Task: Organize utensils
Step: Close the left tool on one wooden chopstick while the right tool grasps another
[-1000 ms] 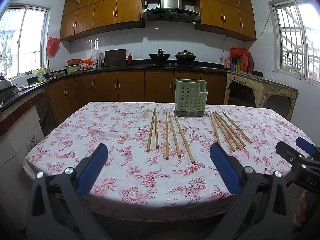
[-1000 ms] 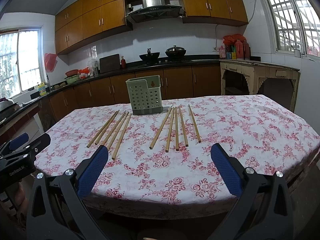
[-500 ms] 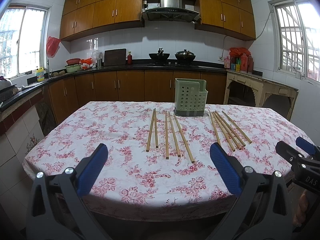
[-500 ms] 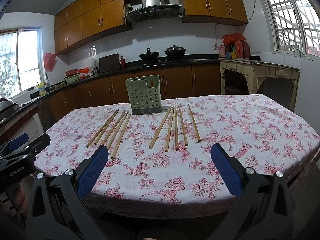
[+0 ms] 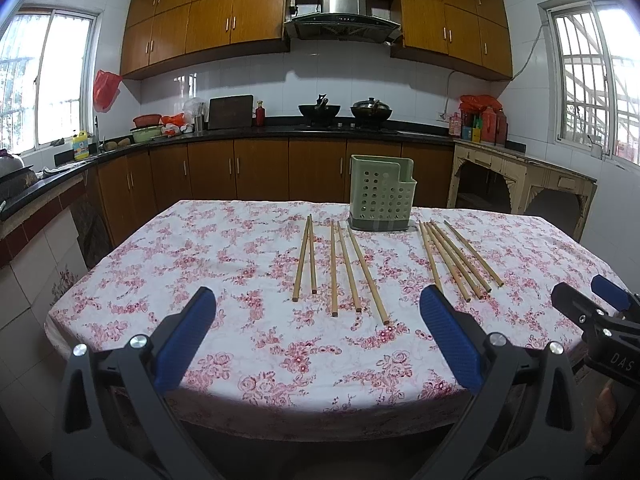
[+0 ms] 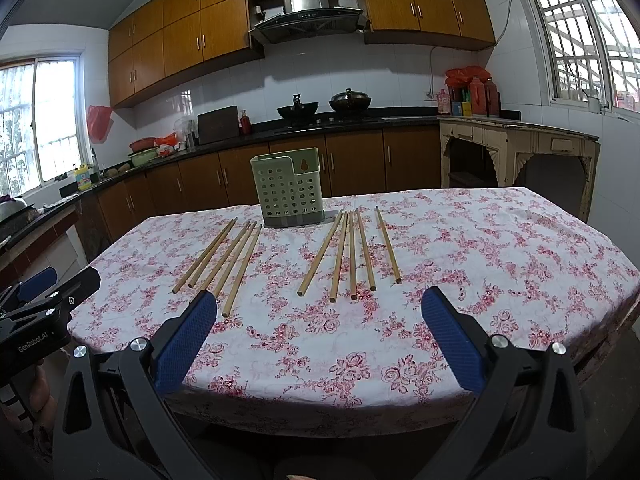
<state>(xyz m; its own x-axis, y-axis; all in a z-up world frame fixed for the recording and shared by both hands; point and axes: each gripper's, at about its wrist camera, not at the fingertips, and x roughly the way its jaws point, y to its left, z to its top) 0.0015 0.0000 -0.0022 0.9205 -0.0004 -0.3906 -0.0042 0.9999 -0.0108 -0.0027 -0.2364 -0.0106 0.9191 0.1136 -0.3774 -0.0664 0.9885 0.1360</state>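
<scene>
Two loose sets of chopsticks lie flat on the worktop (image 5: 224,248), none picked up yet, all ahead of both tongs and short of the holder (image 5: 382,194), a green perforated one standing upright at the far middle. Left set (image 5: 340,268): five sticks, just left of the holder's front, long axes running away from the camera toward the holder, near ends toward the person. Right set (image 5: 456,258): five sticks, bunched closer, fanned a bit so near ends drift right. Left tongs (image 5: 316,344) wide open, empty, hanging off the near worktop edge; the left set sits almost dead ahead between its fingers (image 5: 184,342), so this one looks nearer that set. Right tongs (image 6: 318,342) also spread wide, nothing held, same low position at the near edge; in its view the right set (image 6: 352,254) is straight ahead, the left set (image 6: 222,260) off to its left. Each set appears well apart from its tongs, holder farther still. Judgement: sticks lie lengthwise along the approach, so a grab likely needs the tongs coming down across a stick's near end, then tipping it upright for the holder. Holder looks empty, though its interior isn't fully visible.
</scene>
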